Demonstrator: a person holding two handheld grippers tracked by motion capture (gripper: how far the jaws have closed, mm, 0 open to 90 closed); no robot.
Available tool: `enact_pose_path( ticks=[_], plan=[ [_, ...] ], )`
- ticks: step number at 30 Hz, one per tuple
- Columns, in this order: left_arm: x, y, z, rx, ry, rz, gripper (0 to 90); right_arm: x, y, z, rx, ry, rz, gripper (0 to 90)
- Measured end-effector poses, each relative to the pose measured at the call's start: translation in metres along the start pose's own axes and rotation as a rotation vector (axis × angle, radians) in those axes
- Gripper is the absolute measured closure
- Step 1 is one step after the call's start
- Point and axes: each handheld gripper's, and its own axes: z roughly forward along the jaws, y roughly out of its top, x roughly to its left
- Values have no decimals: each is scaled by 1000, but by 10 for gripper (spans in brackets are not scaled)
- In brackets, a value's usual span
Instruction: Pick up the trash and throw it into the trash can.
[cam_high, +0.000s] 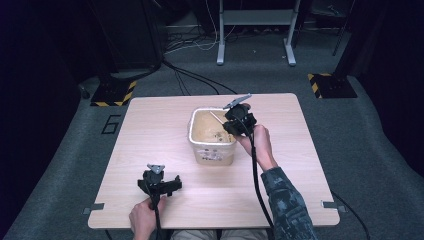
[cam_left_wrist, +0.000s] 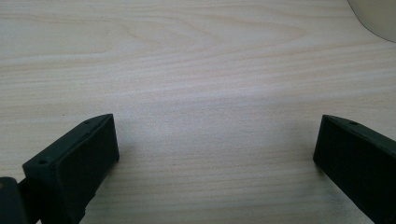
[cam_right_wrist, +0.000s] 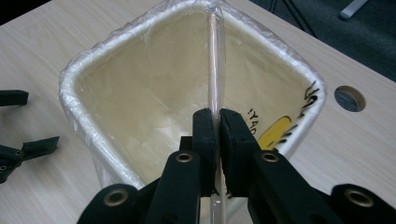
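Right gripper view shows your right claw (cam_right_wrist: 217, 140) clenched on a clear straw (cam_right_wrist: 214, 60) over the lined bin (cam_right_wrist: 88, 126) mid-bench, so you seem ready to drop it in, while your left claw (cam_left_wrist: 215, 154) rests released.

One lined bin (cam_high: 212, 137), one clear straw (cam_right_wrist: 214, 60) between the right gripper's (cam_right_wrist: 217, 135) jaws, two grippers counting the left gripper (cam_high: 159, 184), one worktop (cam_high: 150, 135).
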Motion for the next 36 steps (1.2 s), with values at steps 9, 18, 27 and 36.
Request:
enact_pose_path(
  ticks=[9,18,27,36],
  plan=[
    [0,0,0,-1,-1,0,0,2,14,14,44,5,-48,850],
    [0,0,0,-1,0,1,0,8,24,24,64,16,-63,844],
    [0,0,0,-1,0,0,0,9,24,24,69,11,-63,844],
    [0,0,0,0,-1,1,0,9,22,19,61,-8,-24,398]
  ],
)
